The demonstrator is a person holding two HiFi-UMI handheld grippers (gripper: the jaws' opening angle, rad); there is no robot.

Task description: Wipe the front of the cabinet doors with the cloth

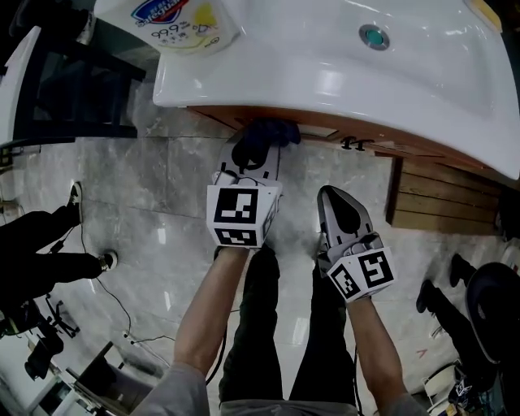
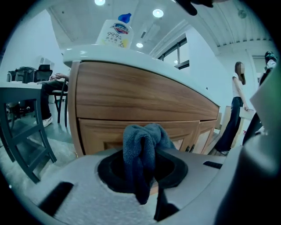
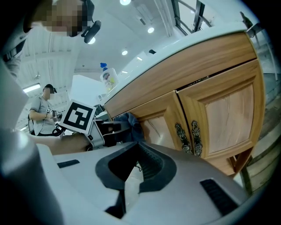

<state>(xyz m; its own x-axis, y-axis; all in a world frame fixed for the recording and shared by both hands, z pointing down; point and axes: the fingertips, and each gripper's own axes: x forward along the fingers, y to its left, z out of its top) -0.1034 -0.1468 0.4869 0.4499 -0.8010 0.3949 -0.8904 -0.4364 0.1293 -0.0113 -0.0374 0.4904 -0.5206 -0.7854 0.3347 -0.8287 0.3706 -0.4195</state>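
Note:
A dark blue cloth (image 2: 143,149) is bunched between the jaws of my left gripper (image 1: 257,146), which is shut on it. The cloth (image 1: 274,131) sits right at the wooden cabinet front under the white basin, left of the two ornate door handles (image 1: 354,144); I cannot tell whether it touches. The left cabinet door (image 2: 105,132) fills the left gripper view just behind the cloth. My right gripper (image 1: 338,200) hangs lower and to the right, away from the cabinet, shut with nothing in it. The right gripper view shows the paired doors (image 3: 228,112), their handles (image 3: 189,137) and the cloth (image 3: 132,121).
A white basin (image 1: 341,73) with a drain (image 1: 373,36) overhangs the cabinet, with a soap bottle (image 1: 183,23) on its left end. A dark chair (image 1: 73,81) stands left, a wooden slatted crate (image 1: 439,195) right. Cables and camera gear (image 1: 49,325) lie on the marble floor.

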